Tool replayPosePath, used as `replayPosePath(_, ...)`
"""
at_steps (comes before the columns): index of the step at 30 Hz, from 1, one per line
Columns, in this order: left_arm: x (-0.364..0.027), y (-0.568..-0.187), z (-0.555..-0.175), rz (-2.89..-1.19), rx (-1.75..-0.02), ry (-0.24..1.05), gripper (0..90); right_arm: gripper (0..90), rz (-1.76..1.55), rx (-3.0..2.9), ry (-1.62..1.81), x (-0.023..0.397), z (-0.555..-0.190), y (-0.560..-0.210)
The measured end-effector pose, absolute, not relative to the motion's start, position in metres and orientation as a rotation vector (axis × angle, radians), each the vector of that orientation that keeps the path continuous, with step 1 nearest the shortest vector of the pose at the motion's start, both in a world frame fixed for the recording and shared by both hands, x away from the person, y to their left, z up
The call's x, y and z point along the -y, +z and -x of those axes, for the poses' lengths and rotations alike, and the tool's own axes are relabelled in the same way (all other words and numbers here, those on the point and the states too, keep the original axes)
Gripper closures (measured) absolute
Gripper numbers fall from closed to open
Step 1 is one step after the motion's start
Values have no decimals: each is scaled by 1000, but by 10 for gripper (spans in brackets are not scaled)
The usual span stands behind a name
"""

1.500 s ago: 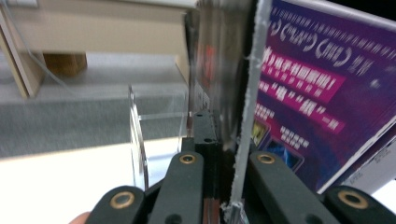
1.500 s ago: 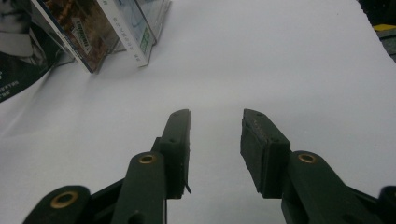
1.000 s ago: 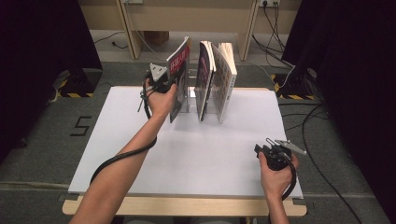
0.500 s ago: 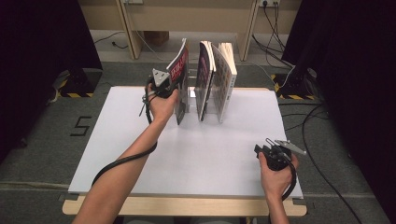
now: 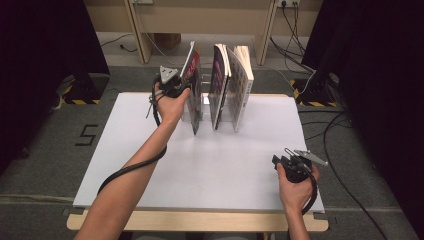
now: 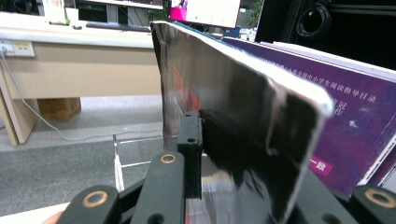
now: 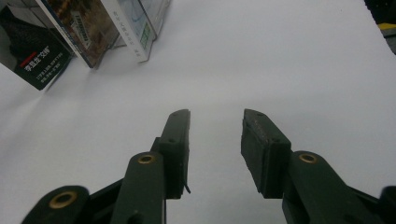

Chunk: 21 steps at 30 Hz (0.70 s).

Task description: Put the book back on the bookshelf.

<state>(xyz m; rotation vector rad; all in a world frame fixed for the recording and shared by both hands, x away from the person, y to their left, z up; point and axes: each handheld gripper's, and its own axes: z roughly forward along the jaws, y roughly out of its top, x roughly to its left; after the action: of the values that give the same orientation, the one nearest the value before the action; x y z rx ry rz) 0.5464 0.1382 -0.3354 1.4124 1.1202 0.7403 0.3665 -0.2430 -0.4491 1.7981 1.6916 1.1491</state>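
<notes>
Closest to the person, the right gripper (image 5: pixel 285 162) sits low over the front right part of the white table (image 5: pixel 150 165), jaws spread apart with nothing between them, just bare tabletop in front of it in the right gripper view (image 7: pixel 215 135). Further back, the left gripper (image 5: pixel 176 86) is up at the row of books, and in the left gripper view (image 6: pixel 201 154) its jaws are clamped on the near edge of the dark glossy book (image 6: pixel 233 121), which leans over to the left in the high view (image 5: pixel 193 90). Behind that sits a clear wire rack (image 5: pixel 202 102) holding two more books upright, a purple one (image 5: pixel 218 87) and a pale one (image 5: pixel 240 87), tilted toward each other. Compared with a second ago the left hand (image 5: pixel 171 105) and the dark book have lifted and pulled a little away from the others, while the right hand (image 5: pixel 295 187) hasn't budged. The rack itself is really hard to make out, mostly hidden by the books, and the far jaw on the left gripper is covered by the book's cover.
</notes>
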Motion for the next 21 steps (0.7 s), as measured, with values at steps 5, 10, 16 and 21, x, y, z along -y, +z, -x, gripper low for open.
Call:
replayPosePath(5, -139, -334, -550, -1456, -1192, 714, 812, 622, -1804, -1694, 1149, 243, -366, -449)
replayPosePath(10, -143, -332, -552, -1472, -1233, 696, 864, 622, -1801, -1697, 1146, 244, -367, -450)
replayPosePath(16, -145, -333, -551, -1449, -1163, 760, 868, 623, -1798, -1701, 1141, 243, -367, -451)
replayPosePath(21, -151, -339, -553, -1390, -1137, 792, 868, 623, -1792, -1702, 1142, 243, -367, -451)
